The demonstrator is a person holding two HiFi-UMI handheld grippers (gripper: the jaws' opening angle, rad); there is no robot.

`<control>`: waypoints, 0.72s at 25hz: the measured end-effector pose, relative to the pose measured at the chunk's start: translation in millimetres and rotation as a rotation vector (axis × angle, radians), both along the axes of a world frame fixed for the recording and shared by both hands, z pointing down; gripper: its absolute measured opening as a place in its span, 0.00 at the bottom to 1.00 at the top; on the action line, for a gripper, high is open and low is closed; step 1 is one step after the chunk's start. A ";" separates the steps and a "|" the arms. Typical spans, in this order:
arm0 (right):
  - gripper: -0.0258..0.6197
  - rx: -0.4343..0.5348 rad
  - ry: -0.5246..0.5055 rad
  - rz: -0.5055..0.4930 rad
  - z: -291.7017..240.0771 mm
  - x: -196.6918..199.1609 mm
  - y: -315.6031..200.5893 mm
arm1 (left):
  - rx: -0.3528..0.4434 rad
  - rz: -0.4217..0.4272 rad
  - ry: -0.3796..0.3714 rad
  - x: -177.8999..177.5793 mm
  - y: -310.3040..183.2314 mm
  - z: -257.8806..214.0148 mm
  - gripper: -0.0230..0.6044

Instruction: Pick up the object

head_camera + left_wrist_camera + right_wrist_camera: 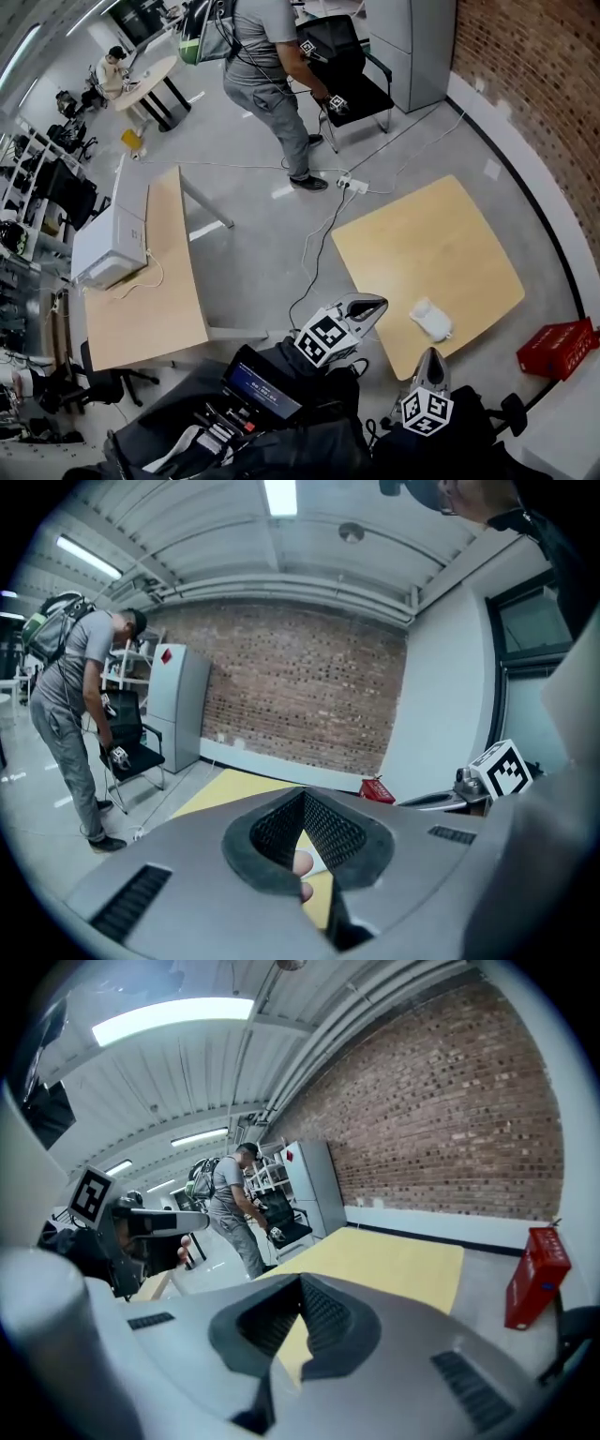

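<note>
Left tool (pixel 373 306): pressed together, empty, at worktop's (pixel 441 234) near-left edge. Right tool (pixel 431 358): pressed together, empty, at near edge. Object (pixel 430 319): white, on worktop close to near edge, just beyond both tips.

Risk: shut tips nudge object off edge; spread first.

Room: bare worktop beyond object. Crate (pixel 557 349) on floor at right, cable (pixel 317 251) at left.

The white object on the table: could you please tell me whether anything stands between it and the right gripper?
Nothing visible does: only bare table lies between the white object and the right gripper.
</note>
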State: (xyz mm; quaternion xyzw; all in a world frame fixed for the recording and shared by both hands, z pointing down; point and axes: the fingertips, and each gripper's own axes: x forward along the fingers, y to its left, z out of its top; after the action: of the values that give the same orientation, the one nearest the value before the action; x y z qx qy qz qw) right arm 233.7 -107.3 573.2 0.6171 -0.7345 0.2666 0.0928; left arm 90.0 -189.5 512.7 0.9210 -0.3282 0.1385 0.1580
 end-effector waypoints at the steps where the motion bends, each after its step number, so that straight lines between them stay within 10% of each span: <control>1: 0.05 -0.020 0.009 -0.008 8.4 0.5 -2.6 | -0.022 0.005 -0.006 2.6 -2.9 8.0 0.03; 18: 0.05 -0.295 0.495 -0.273 132.2 -14.9 -12.3 | -0.302 0.000 -0.207 -50.8 -9.1 148.1 0.03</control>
State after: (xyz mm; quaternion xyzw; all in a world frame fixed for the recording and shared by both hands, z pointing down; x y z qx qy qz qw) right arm 218.8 -119.7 705.5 0.5389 -0.7189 0.1970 0.3924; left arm 39.2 -198.7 660.8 0.8676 -0.3181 0.2803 0.2598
